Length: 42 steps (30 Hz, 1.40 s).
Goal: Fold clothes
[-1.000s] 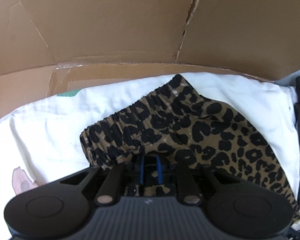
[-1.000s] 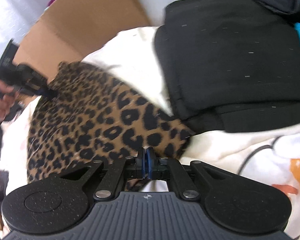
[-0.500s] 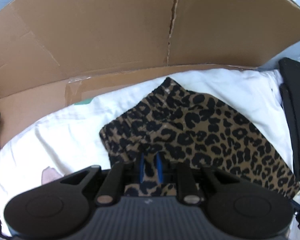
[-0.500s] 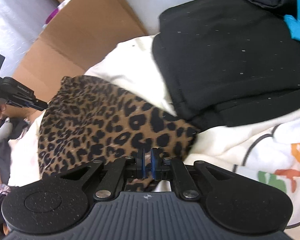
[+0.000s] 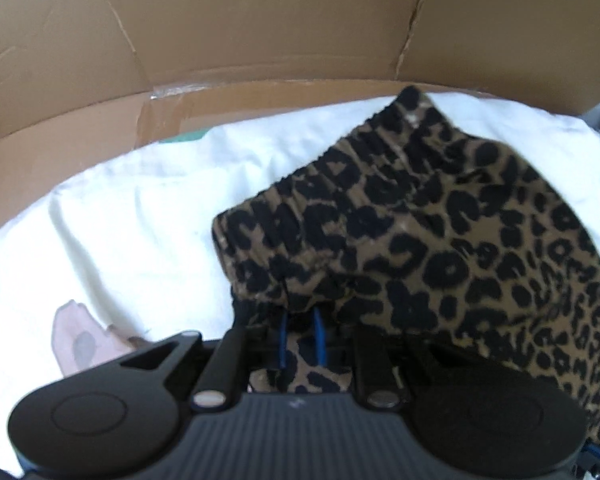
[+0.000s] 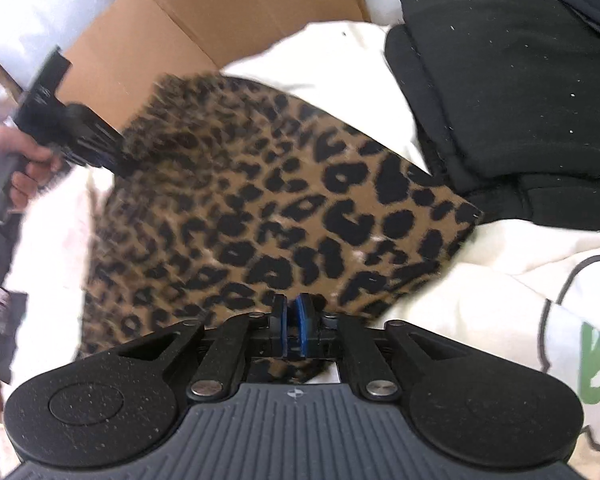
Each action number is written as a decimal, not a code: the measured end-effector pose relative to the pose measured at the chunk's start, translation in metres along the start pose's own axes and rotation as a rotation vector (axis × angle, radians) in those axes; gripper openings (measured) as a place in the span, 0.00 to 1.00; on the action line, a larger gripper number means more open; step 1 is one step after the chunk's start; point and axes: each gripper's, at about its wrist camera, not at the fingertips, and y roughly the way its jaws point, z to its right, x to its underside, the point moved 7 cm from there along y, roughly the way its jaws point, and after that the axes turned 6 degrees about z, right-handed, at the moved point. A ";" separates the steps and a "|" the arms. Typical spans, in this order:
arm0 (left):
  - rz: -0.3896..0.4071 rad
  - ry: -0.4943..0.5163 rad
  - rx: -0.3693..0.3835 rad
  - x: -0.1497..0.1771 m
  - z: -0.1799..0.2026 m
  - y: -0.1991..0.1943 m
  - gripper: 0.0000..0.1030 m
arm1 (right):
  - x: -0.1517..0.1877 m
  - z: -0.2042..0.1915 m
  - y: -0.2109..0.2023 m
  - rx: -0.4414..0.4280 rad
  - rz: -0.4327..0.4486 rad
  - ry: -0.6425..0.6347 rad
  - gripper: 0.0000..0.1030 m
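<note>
A leopard-print garment (image 5: 440, 240) with a gathered elastic band lies over white cloth (image 5: 140, 220). My left gripper (image 5: 300, 336) is shut on a fold of it near the band, and print shows between the blue pads. From the right wrist the same garment (image 6: 260, 208) spreads across the middle. My right gripper (image 6: 291, 322) pinches its near edge; its jaws are opening, the pads still almost together on the cloth. The left gripper (image 6: 116, 160), held by a hand (image 6: 32, 156), grips the far left corner.
A brown cardboard box wall (image 5: 260, 20) rises behind the cloth. Folded black clothes (image 6: 520, 100) lie stacked at the right, touching the garment's corner. A white garment with a coloured print (image 6: 540, 280) lies under it at the right. A pink patch (image 5: 80, 336) shows at lower left.
Both grippers shifted with the garment still in them. It now fills more of each view and looks stretched flatter between them. The right view has rolled slightly.
</note>
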 end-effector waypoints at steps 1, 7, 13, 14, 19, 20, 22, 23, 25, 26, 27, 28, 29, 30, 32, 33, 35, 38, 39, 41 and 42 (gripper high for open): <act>0.003 -0.001 -0.007 0.000 0.001 -0.001 0.17 | 0.000 0.001 0.001 0.013 0.002 0.004 0.10; 0.028 0.025 0.012 0.004 0.003 -0.029 0.16 | -0.004 -0.007 -0.006 0.033 0.015 0.001 0.11; 0.037 0.033 0.058 0.022 0.005 -0.073 0.17 | -0.015 -0.018 -0.013 0.020 0.055 0.024 0.14; 0.038 0.034 0.065 0.026 0.005 -0.080 0.19 | -0.016 -0.021 -0.015 0.018 0.059 0.023 0.15; 0.041 0.043 0.077 0.048 0.005 -0.115 0.23 | -0.015 -0.037 -0.029 -0.003 0.069 -0.009 0.33; 0.046 0.038 0.092 0.053 0.005 -0.122 0.23 | -0.014 -0.040 -0.031 -0.010 0.074 -0.018 0.36; 0.085 0.042 0.085 0.062 0.006 -0.133 0.24 | -0.011 -0.044 -0.032 -0.016 0.078 -0.019 0.37; 0.106 0.044 0.081 0.067 0.006 -0.138 0.28 | -0.009 -0.046 -0.031 -0.009 0.075 -0.020 0.37; 0.137 0.062 0.094 0.078 0.012 -0.140 0.35 | -0.003 -0.056 -0.031 0.015 0.082 -0.093 0.37; 0.143 0.073 0.107 0.086 0.016 -0.139 0.36 | 0.001 -0.061 -0.031 0.012 0.084 -0.137 0.38; 0.148 0.085 0.121 0.093 0.021 -0.136 0.36 | 0.005 -0.066 -0.031 0.003 0.080 -0.169 0.39; 0.153 0.097 0.134 0.101 0.025 -0.134 0.36 | 0.009 -0.068 -0.030 -0.010 0.073 -0.186 0.39; 0.153 0.096 0.148 0.108 0.028 -0.130 0.36 | 0.012 -0.070 -0.030 -0.024 0.066 -0.197 0.39; 0.151 0.093 0.162 0.116 0.031 -0.126 0.36 | 0.015 -0.070 -0.029 -0.028 0.060 -0.205 0.39; 0.154 0.074 0.193 0.126 0.034 -0.118 0.35 | 0.017 -0.066 -0.028 -0.026 0.058 -0.199 0.39; 0.155 0.061 0.207 0.130 0.034 -0.114 0.35 | 0.018 -0.064 -0.028 -0.025 0.058 -0.194 0.39; 0.156 0.035 0.236 0.137 0.035 -0.107 0.35 | 0.019 -0.062 -0.028 -0.025 0.053 -0.189 0.39; 0.162 0.003 0.257 0.138 0.029 -0.103 0.34 | 0.019 -0.063 -0.030 -0.026 0.065 -0.221 0.39; 0.173 0.003 0.248 0.138 0.027 -0.103 0.34 | 0.018 -0.064 -0.030 -0.028 0.068 -0.225 0.39; 0.187 0.005 0.246 0.137 0.025 -0.102 0.34 | 0.016 -0.065 -0.030 -0.033 0.074 -0.223 0.39; 0.192 0.003 0.246 0.136 0.024 -0.101 0.34 | 0.015 -0.066 -0.031 -0.036 0.078 -0.221 0.39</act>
